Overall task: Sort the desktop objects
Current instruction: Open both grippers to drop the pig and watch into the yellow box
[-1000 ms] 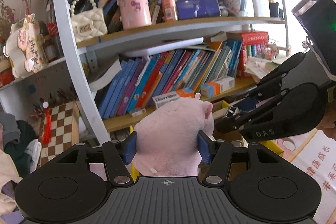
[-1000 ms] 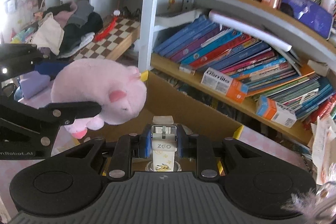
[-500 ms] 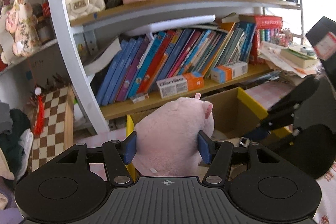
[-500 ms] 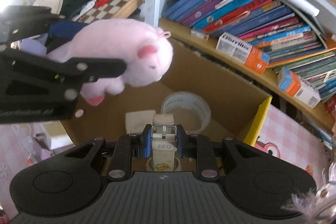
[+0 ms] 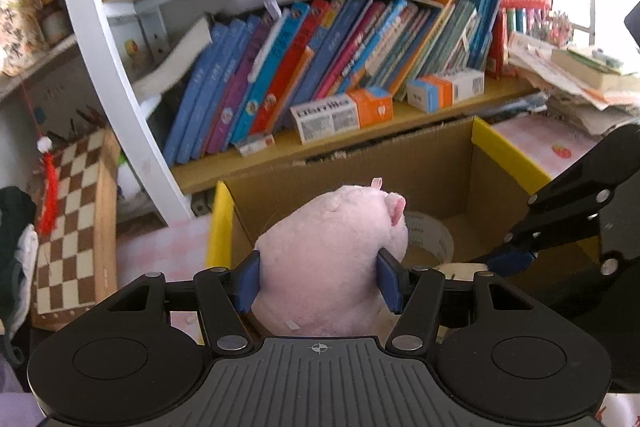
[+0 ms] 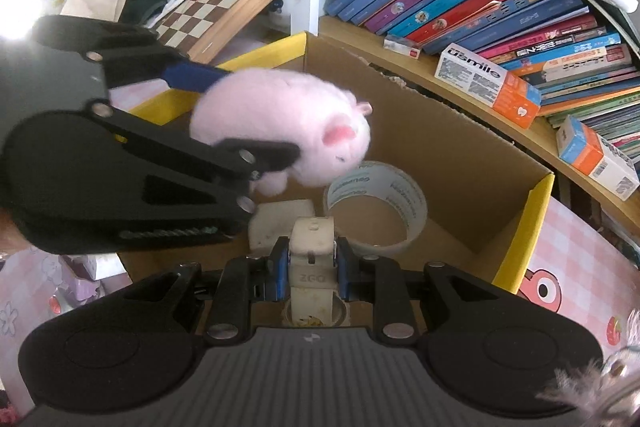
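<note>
Left gripper [image 5: 318, 281]: blue pads pinching a pink plush toy [image 5: 332, 259] at its flanks, soft body bulging between them. Right-wrist view shows the toy [image 6: 280, 135] held in the air above the open cardboard box [image 6: 460, 155], over the near-left part of its mouth, not touching wall or floor as far as I can tell.

Right gripper [image 6: 312, 269]: pressed onto a cream watch strap [image 6: 312, 259], marked "ZGO", clamped upright between the pads, also poised over the box.

Step in hand, by my reading: drop-off of both items into the box. To do it well: lower the toy clear of the yellow-edged rim [image 5: 218, 227] before spreading the pads. The plush is squashed and will likely spring back on release, so a low, centred release looks safer. The two grippers sit near each other over one opening; releasing one at a time would avoid a knock.

Box contents: a roll of clear tape [image 6: 376, 211] on the floor toward the middle, and a flat white piece [image 6: 280, 223] just beside it on the left. The rest of the floor is hidden by the grippers.

Behind the box: a shelf of leaning books [image 5: 320, 67], small orange-and-white cartons [image 5: 340, 113] in front of them. A chessboard [image 5: 72, 219] stands off to the left.
</note>
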